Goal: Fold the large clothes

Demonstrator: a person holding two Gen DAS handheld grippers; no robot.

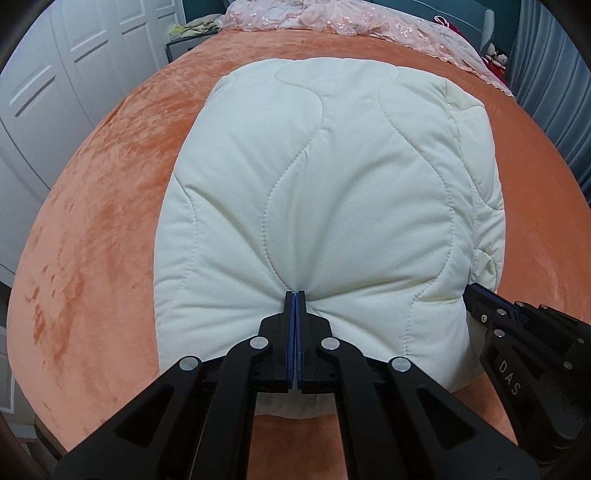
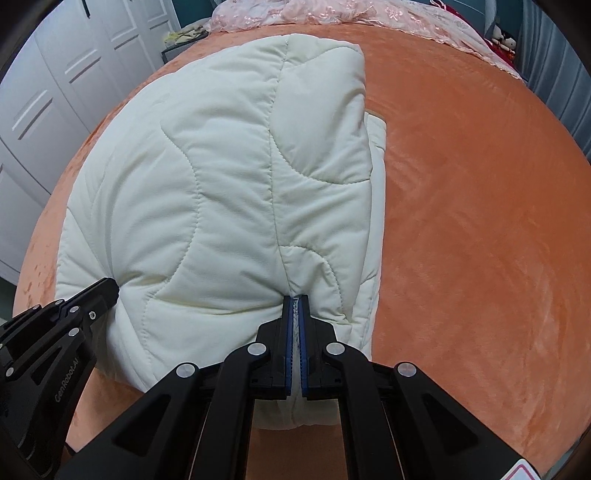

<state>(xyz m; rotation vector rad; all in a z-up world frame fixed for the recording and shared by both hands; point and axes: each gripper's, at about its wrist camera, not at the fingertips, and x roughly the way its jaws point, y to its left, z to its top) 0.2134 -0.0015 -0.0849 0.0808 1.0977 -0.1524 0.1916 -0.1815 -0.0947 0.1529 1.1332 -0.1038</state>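
A cream quilted comforter (image 1: pixel 325 192) lies folded into a thick block on the orange bed cover (image 1: pixel 96 229); it also shows in the right wrist view (image 2: pixel 221 192). My left gripper (image 1: pixel 295 295) is shut on the comforter's near edge, left of centre. My right gripper (image 2: pixel 295 299) is shut on the same near edge by the right corner, with white cloth between its blue pads. Each gripper shows in the other's view: the right one (image 1: pixel 476 291), the left one (image 2: pixel 110 288).
Pink lace bedding (image 1: pixel 332 18) lies at the far end of the bed. White wardrobe doors (image 1: pixel 55 81) stand at the left. Grey curtains (image 1: pixel 554 92) hang at the right. Bare orange bed cover (image 2: pixel 480 221) lies right of the comforter.
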